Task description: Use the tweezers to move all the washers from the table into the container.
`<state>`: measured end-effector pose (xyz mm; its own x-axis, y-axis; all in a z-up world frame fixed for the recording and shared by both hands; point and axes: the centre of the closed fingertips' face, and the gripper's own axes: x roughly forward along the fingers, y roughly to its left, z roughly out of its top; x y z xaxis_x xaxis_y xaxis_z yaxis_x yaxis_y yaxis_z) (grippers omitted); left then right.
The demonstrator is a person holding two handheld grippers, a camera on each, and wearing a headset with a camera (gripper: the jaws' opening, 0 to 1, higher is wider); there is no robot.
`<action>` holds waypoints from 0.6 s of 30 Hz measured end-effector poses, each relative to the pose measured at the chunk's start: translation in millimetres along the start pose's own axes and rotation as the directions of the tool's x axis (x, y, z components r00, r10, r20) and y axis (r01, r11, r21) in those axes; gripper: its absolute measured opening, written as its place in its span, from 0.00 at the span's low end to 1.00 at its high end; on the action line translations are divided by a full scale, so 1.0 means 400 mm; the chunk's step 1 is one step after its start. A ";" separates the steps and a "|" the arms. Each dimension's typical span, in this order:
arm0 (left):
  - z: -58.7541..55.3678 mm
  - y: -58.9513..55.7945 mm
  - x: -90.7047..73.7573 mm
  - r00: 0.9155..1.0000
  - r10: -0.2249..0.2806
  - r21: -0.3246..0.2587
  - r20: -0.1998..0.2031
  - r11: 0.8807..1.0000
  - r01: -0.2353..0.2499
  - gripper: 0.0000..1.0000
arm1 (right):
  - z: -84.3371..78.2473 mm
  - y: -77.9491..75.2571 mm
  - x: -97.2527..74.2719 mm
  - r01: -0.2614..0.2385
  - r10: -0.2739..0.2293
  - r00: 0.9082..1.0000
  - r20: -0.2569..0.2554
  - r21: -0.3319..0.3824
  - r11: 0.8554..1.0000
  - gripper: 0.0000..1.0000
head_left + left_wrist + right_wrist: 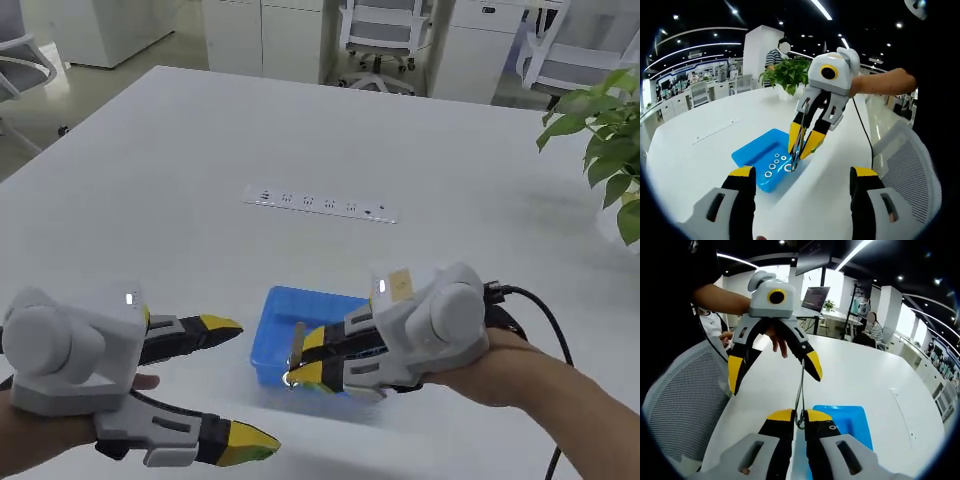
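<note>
A blue container (272,303) sits on the white table just in front of me. Several washers (773,166) lie inside it. My right gripper (312,359) is shut on metal tweezers (297,342), which point down at the container's near edge. At the tweezers' tips is a washer (789,168); whether it is pinched or resting there I cannot tell. My left gripper (250,385) stands open to the left of the container, with nothing between its jaws. In the right gripper view the tweezers (801,385) rise from between the shut jaws beside the container (847,422).
A white power strip (320,204) lies across the table beyond the container. A green plant (605,140) stands at the table's right edge. A cable (545,320) runs from the right gripper. Office chairs (385,35) stand behind the table.
</note>
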<state>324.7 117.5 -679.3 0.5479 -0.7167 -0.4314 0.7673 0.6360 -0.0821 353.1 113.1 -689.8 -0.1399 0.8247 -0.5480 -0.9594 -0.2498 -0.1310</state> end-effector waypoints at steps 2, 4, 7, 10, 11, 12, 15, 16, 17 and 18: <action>0.004 -0.007 -0.001 1.000 0.009 0.004 0.006 1.000 -0.009 0.85 | 0.000 -0.013 -0.004 0.006 -0.006 1.000 0.000 -0.002 1.000 0.08; 0.005 -0.008 -0.003 1.000 0.017 0.006 0.012 1.000 -0.017 0.88 | 0.000 -0.028 -0.009 0.016 -0.016 1.000 0.006 -0.007 1.000 0.08; 0.008 -0.006 -0.010 0.999 0.028 0.017 0.025 0.999 -0.029 0.87 | -0.005 -0.048 -0.013 0.027 -0.026 1.000 0.008 -0.007 1.000 0.08; 0.007 0.000 -0.014 0.999 0.041 0.012 0.023 0.999 -0.041 0.91 | -0.008 -0.061 -0.016 0.034 -0.034 0.999 0.009 -0.010 0.999 0.08; 0.008 0.001 -0.016 0.999 0.045 0.017 0.024 0.999 -0.046 0.91 | -0.009 -0.066 -0.016 0.034 -0.034 0.999 0.011 -0.008 0.999 0.08; 0.008 0.002 -0.016 0.999 0.047 0.018 0.025 0.999 -0.047 0.92 | -0.011 -0.072 -0.016 0.037 -0.037 0.999 0.011 -0.009 0.999 0.08; 0.008 0.011 -0.020 0.998 0.062 0.010 0.027 0.998 -0.062 0.96 | -0.017 -0.085 -0.015 0.041 -0.040 0.999 0.010 -0.011 0.999 0.08; 0.007 0.012 -0.020 0.998 0.064 0.009 0.026 0.998 -0.064 0.97 | -0.019 -0.091 -0.015 0.044 -0.043 0.999 0.010 -0.013 0.999 0.08; 0.009 0.011 -0.019 0.997 0.066 0.009 0.027 0.998 -0.066 0.97 | -0.021 -0.095 -0.014 0.045 -0.045 0.999 0.009 -0.014 0.999 0.08; 0.009 0.011 -0.019 0.997 0.066 0.009 0.027 0.998 -0.066 0.97 | -0.023 -0.099 -0.013 0.045 -0.045 0.999 0.009 -0.014 0.999 0.08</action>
<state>325.1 124.9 -673.2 0.6061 -0.6806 -0.4117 0.7322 0.6796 -0.0456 393.9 114.0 -689.3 -0.0993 0.8396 -0.5340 -0.9612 -0.2197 -0.1667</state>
